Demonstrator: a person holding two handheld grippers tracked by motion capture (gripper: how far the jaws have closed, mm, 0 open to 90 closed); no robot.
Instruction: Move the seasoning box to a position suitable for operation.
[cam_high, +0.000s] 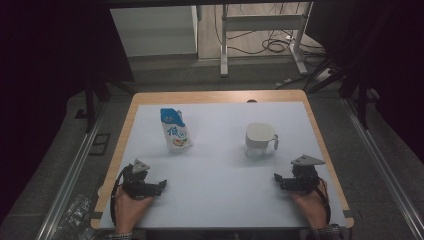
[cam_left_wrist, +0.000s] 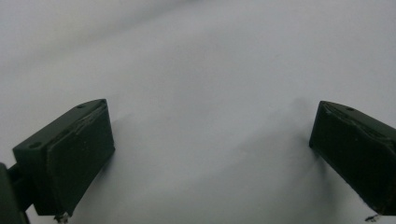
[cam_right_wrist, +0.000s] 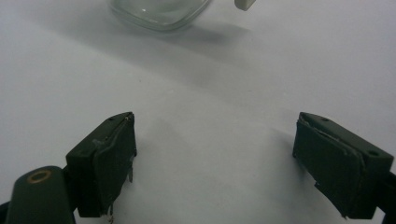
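A white sheet covers a wooden tabletop (cam_high: 220, 96), leaving bare wood along the far edge and down both sides. Two things stand on the far half. A blue-and-white milk carton with a folded blue top (cam_high: 175, 130) stands left of centre, well in from the left edge. A clear glass jug with a white lid and handle (cam_high: 260, 140) stands right of centre, well in from the right edge. A wide strip of bare sheet separates them.

The left gripper (cam_high: 161, 186), held in a hand near the front left corner, rests low over the sheet and points toward the middle; its jaws are spread wide with nothing between them. The right gripper (cam_high: 276, 179), held in a hand near the front right corner, points inward toward the left gripper, jaws likewise spread and holding nothing. The jug is the nearer thing to it, just beyond toward the far edge. In the right gripper view the jug's glass base (cam_right_wrist: 156, 11) sits ahead, apart from the jaws. Open sheet lies between the grippers along the front edge.
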